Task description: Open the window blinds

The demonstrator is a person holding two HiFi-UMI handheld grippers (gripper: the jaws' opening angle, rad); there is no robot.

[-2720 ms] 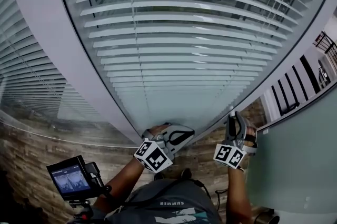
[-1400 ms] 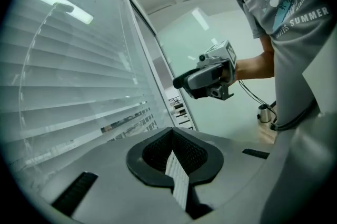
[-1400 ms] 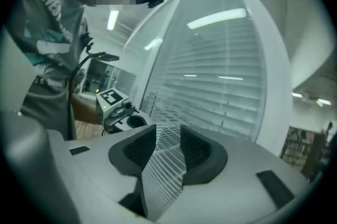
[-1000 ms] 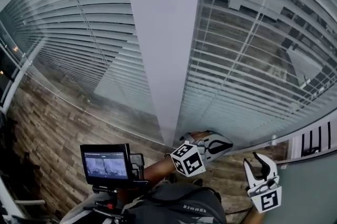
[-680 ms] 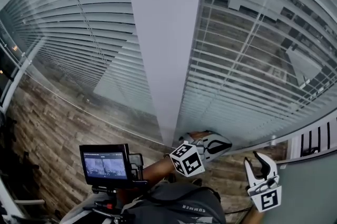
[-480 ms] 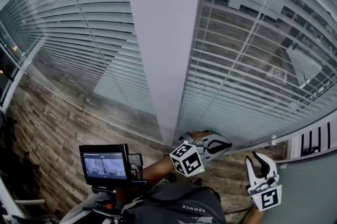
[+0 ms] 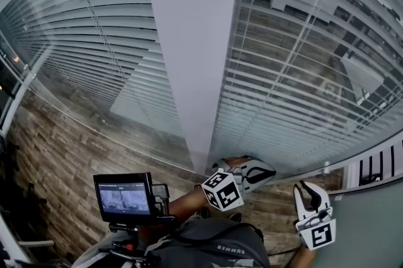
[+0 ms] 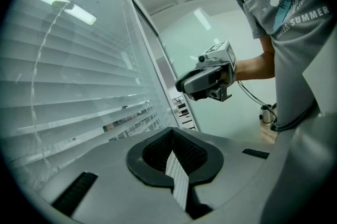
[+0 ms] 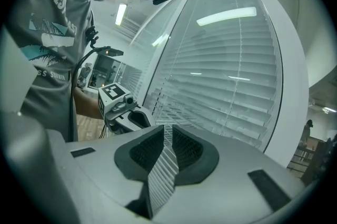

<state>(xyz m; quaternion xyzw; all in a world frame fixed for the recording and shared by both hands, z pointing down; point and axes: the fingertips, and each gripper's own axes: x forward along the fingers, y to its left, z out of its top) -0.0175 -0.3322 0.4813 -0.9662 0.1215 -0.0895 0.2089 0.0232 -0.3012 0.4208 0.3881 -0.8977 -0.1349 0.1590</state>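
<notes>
right gripper [image 9: 168, 131] fingers just been closing, small gap left, nothing in them. left gripper [image 8: 171, 132] fingers shut, empty. blinds [image 7: 296, 72] ahead, slats tilted, outside shows. job looks done.

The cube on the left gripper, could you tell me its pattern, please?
The cube shows black-and-white square markers, clearest in head view.

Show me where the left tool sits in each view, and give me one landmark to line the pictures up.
Head view: the left tool is at bottom centre, at the foot of the white post.
Left gripper view: the tool fills the bottom centre, jaws together.
Right gripper view: the tool is left of centre, marker cube on top.
Shared landmark: the blinds.
</notes>
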